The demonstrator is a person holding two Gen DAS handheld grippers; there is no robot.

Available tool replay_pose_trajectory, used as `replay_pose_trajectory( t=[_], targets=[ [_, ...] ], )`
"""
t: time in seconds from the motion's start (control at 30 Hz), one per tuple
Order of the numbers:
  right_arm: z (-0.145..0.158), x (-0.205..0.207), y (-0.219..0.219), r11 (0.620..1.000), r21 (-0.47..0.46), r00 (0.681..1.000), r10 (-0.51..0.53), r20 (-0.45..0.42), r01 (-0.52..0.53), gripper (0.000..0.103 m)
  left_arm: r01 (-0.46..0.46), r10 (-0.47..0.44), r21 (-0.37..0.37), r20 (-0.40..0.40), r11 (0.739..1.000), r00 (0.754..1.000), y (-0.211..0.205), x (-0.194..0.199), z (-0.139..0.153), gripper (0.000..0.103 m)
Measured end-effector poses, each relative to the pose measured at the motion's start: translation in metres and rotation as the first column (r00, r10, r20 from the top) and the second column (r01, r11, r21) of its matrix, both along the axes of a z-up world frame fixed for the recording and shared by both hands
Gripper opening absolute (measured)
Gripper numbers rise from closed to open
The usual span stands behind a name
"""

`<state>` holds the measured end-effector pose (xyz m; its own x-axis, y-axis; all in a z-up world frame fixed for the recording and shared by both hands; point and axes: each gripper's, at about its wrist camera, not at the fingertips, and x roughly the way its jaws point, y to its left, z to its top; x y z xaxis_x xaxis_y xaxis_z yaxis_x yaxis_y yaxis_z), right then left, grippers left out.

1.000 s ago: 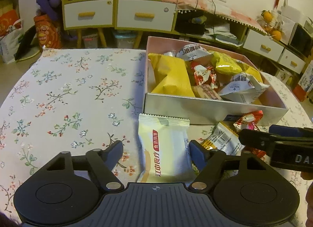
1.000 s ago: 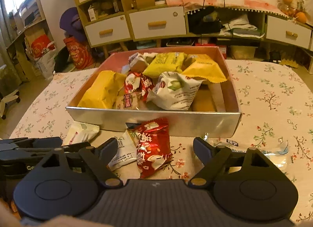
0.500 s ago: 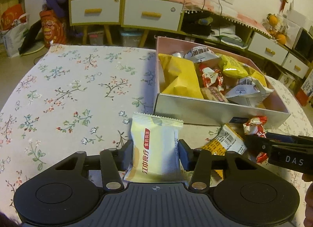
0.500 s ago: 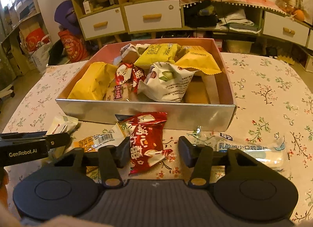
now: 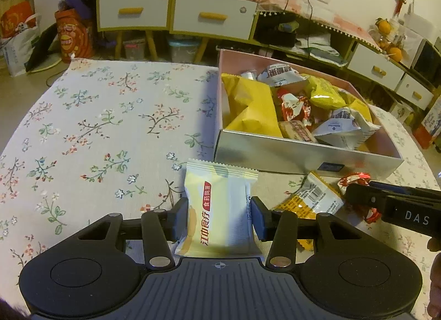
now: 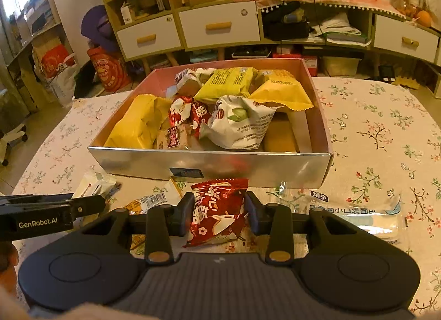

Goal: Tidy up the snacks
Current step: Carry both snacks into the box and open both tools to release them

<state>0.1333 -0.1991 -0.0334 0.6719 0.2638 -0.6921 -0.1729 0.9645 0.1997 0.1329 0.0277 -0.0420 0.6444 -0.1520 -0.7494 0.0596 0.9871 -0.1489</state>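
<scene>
Left claw [image 5: 219, 216] side reads "GenRobot.AI"; right claw [image 6: 217, 214] "DAS".

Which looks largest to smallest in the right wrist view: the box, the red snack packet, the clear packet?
1. box, plainly largest.
2-3. clear packet and red snack packet: they look alike in size, and the red one is partly hidden by the right gripper fingers, so unranked.
</scene>
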Motion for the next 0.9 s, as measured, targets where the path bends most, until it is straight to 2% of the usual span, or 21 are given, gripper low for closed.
replay_pose_trajectory(
  t=[0.2, 0.53, 0.73, 0.9],
  targets=[
    [0.003, -0.002, -0.002, 1.000, 0.001, 1.000, 0.001, -0.011, -0.001, 0.034, 0.021, -0.021, 0.003, 0.008, 1.000, 1.000, -0.003, -0.005, 0.007, 0.045],
    [0.013, -0.006, -0.008, 0.999, 0.054, 1.000, -0.005, -0.011, 0.006, 0.033, 0.050, -0.050, -0.001, 0.014, 0.999, 0.999, -0.004, -0.012, 0.019, 0.045],
    [0.021, -0.010, -0.011, 0.994, 0.113, 1.000, 0.010, -0.007, -0.010, 0.033, 0.048, -0.047, -0.040, 0.027, 0.998, 0.999, -0.002, -0.016, 0.031, 0.045],
    [0.038, -0.012, -0.005, 0.987, 0.158, 0.999, 0.033, 0.043, -0.039, 0.033, 0.053, -0.048, -0.068, 0.073, 0.996, 0.996, -0.003, -0.016, 0.047, 0.045]
  ],
)
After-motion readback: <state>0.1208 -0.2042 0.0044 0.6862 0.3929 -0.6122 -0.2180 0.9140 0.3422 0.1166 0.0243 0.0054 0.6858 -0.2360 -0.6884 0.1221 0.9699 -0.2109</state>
